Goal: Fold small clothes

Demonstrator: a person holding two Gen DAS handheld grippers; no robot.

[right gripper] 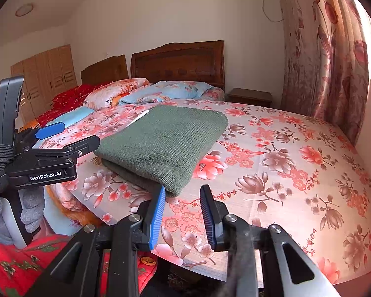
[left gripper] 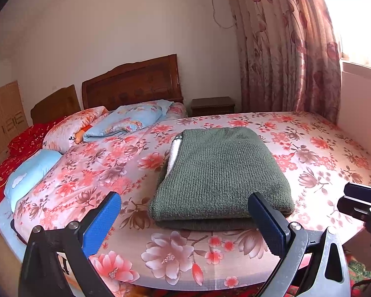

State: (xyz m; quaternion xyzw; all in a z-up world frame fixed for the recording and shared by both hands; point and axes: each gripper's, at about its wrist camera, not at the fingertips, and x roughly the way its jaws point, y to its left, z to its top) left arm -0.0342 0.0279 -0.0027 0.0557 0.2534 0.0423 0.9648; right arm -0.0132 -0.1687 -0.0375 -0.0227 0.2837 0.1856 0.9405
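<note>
Green knit sweater [left gripper: 220,173] lies folded; left gripper [left gripper: 184,225] wide, right gripper [right gripper: 183,215] narrow, both empty: snagging its near edge could unfold it.

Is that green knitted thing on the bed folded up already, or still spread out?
Folded. The green knit sweater lies as a neat rectangle on the floral bedsheet, with stacked layers showing along its near edge.

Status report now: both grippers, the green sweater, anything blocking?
Left gripper open, empty. Right gripper open, empty. Green sweater folded flat on the bed, untouched. Nothing in the way.
</note>
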